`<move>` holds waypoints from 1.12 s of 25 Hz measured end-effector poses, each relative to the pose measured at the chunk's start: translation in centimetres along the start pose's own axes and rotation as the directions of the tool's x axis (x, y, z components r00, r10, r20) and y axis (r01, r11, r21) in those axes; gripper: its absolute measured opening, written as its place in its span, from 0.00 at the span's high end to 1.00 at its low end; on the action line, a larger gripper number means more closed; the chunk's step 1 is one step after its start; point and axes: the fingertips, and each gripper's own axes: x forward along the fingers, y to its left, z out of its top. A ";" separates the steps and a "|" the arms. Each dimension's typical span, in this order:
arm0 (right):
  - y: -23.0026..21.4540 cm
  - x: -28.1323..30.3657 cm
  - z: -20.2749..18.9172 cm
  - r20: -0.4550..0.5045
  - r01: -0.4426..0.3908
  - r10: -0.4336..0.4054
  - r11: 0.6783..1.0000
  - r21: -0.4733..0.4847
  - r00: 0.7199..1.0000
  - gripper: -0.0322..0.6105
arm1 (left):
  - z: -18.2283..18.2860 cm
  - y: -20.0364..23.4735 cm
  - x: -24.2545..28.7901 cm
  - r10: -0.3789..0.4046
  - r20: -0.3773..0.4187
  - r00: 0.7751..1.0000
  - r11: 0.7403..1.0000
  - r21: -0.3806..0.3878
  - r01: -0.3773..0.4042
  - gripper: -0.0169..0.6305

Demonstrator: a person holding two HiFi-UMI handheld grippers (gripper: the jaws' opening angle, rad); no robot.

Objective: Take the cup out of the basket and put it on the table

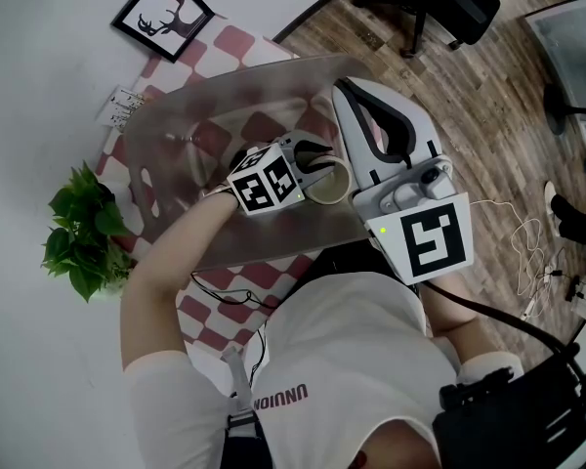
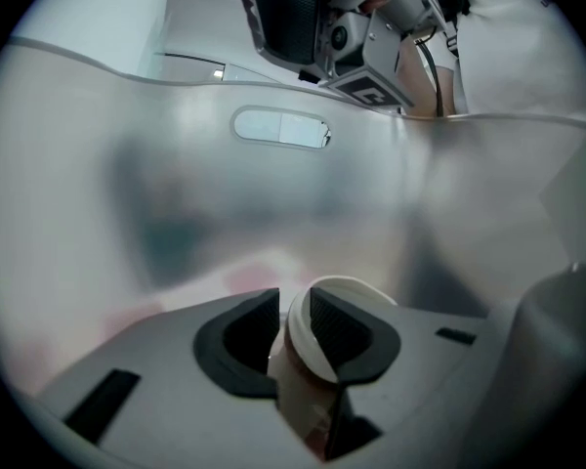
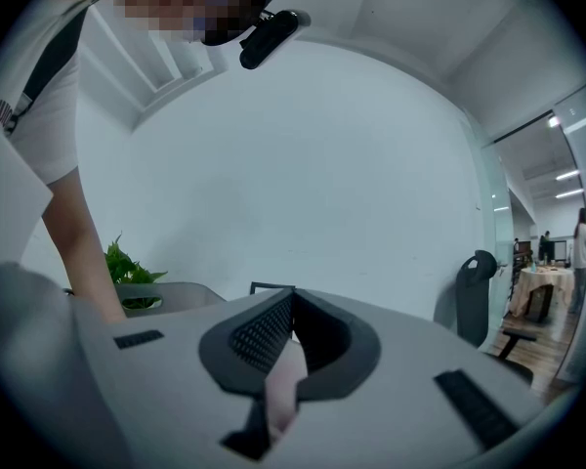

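My left gripper (image 2: 295, 332) jaws clamp the cup (image 2: 350, 290) inside the basket (image 1: 171, 154), right gripper (image 3: 291, 308) jaws together, empty; transfer to the counter (image 1: 236, 40) remains.

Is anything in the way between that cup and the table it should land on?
Yes, the basket itself. The left gripper is shut on the rim of the cup inside it, and the translucent walls ring the cup, so it must clear the rim to reach the checked table. The right gripper, shut, hangs over one side.
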 end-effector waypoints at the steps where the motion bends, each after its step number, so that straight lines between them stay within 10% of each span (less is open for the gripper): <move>1: 0.0 0.0 0.0 0.000 0.000 0.000 1.000 0.001 1.000 0.92 | -0.1 -0.2 0.1 -0.009 -0.009 1.000 1.000 0.005 0.009 0.81; 28: 0.3 0.3 -0.1 -0.005 -0.005 0.005 1.000 0.002 1.000 0.92 | -1.4 -0.1 2.2 0.038 -0.083 0.996 0.999 -0.028 -0.041 0.82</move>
